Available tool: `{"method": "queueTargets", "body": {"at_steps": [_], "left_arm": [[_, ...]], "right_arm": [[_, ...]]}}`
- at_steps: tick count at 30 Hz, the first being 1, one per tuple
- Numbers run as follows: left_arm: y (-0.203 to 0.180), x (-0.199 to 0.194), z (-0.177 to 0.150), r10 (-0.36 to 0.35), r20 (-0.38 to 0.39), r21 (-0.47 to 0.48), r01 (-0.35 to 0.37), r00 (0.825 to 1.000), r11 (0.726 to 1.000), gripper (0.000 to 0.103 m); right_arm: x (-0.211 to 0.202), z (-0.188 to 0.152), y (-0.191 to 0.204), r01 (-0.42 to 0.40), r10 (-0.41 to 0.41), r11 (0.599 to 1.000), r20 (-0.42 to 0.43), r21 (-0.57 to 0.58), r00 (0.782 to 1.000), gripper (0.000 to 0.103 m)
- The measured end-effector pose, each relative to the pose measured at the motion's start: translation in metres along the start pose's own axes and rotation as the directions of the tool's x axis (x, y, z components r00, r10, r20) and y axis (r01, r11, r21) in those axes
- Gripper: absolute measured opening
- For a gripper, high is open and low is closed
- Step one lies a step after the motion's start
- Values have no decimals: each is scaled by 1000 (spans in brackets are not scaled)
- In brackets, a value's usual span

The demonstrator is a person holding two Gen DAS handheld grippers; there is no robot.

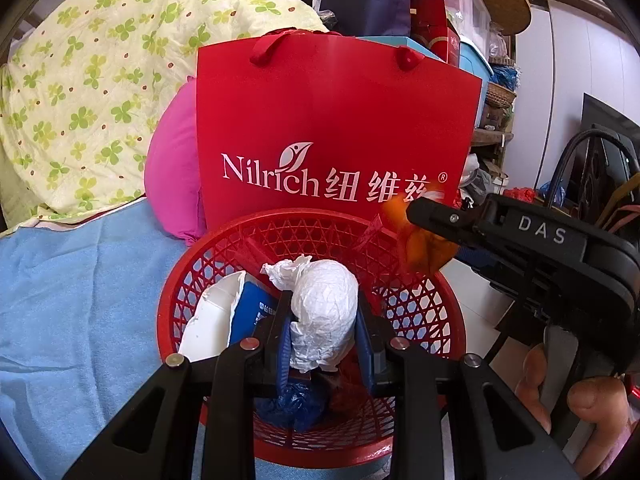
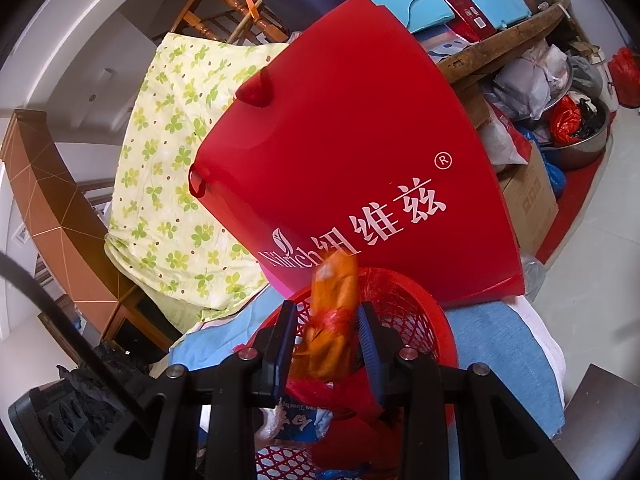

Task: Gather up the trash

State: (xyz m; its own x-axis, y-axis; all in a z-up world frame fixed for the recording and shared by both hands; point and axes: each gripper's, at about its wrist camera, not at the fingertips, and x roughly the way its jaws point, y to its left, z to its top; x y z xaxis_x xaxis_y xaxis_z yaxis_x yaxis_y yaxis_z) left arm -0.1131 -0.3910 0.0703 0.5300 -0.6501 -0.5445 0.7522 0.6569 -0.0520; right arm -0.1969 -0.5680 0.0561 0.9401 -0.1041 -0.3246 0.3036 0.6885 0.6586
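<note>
Over a red mesh basket (image 1: 416, 304) already holding trash, the left gripper (image 1: 324, 320) clenches crumpled white paper (image 1: 324, 308) while the right gripper (image 2: 328, 344) grips an orange wrapper (image 2: 332, 320); the drop-off step looks at hand, and releasing both seems next.

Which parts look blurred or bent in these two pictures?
Left wrist view: the orange wrapper is smeared and the red bag bulges slightly. Right wrist view: the bag's edges curve strongly and the wrapper's top is blurred.
</note>
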Motion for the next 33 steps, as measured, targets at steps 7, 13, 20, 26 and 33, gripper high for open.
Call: {"method": "queueTargets", "body": {"at_steps": [7, 13, 20, 26, 33], "left_arm": [[3, 2, -2, -17, 1, -5, 17, 1000, 1000, 31], [7, 5, -6, -40, 15, -27, 40, 999, 999, 54], [9, 2, -10, -48, 29, -27, 49, 998, 998, 65], [14, -10, -17, 8, 13, -16, -8, 1000, 1000, 71], [24, -45, -20, 107, 19, 5, -107, 994, 994, 74]], "right_arm": [[3, -1, 4, -6, 6, 1000, -5, -3, 1000, 34], [2, 0, 3, -6, 6, 1000, 6, 9, 1000, 34], [0, 1, 1, 1, -2, 1000, 22, 15, 1000, 34], [-2, 1, 2, 10, -10, 1000, 32, 9, 999, 34], [-6, -3, 10, 60, -59, 998, 54, -25, 997, 34]]}}
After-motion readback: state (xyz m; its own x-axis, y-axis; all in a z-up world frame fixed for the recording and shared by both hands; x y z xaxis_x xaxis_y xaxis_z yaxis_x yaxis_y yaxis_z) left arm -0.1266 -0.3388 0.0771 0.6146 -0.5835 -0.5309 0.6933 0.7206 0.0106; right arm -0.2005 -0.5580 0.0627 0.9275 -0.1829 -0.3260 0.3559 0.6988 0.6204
